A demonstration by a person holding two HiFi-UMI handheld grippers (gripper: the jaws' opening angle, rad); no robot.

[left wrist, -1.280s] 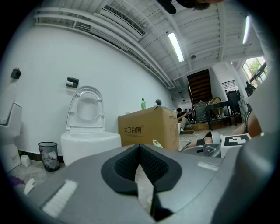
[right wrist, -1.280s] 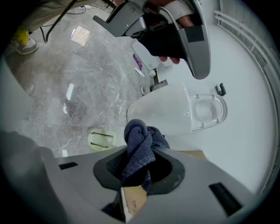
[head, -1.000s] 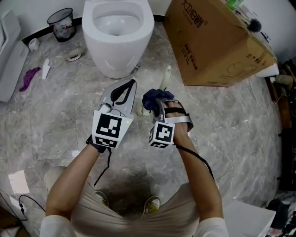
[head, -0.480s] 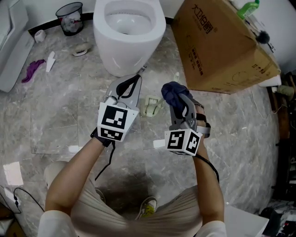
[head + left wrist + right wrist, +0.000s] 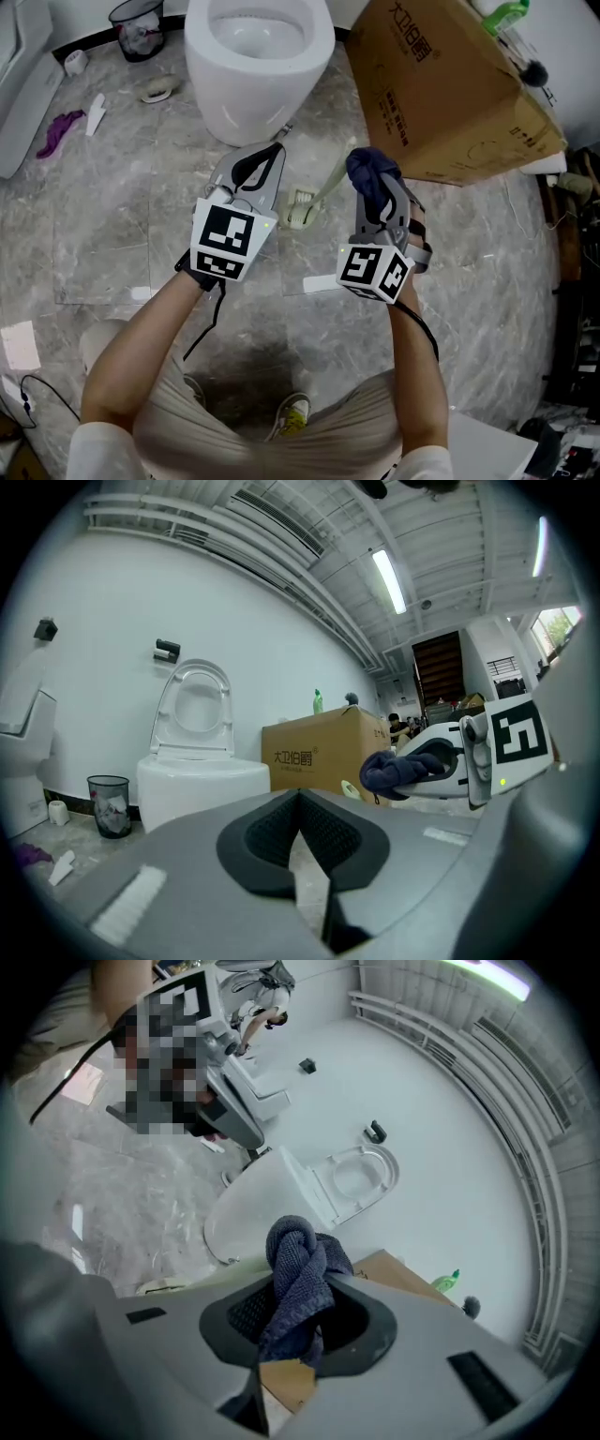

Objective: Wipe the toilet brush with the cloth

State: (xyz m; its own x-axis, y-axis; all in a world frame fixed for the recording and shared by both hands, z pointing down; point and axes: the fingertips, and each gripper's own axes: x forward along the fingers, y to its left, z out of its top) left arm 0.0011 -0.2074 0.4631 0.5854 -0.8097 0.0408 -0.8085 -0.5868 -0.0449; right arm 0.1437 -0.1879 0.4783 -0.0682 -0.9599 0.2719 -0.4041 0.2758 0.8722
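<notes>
Left gripper (image 5: 273, 152): jaws closed tip to tip with nothing between them. It hangs in front of the toilet (image 5: 258, 66).
Right gripper (image 5: 384, 186): jaws clamped on a dark blue cloth (image 5: 368, 172), held in front of the toilet and to its right.
Toilet brush (image 5: 302, 212): lies on the floor in front of the toilet, between the two grippers. Neither gripper touches it.
Risk, brush: it is loose, so a wipe would likely push it across the floor. The left jaws must open before they can steady the thin handle.
Risk, cloth: it is pinched as a twisted bunch, and rubbing drag could pull it free.
Head view only: shows the brush and its place on the floor.
Right gripper view only: shows the cloth (image 5: 298, 1279) knotted above the jaws, with its tail hanging through.
Left gripper view only: shows the cloth (image 5: 394, 769) side-on and the toilet's raised lid.
</notes>
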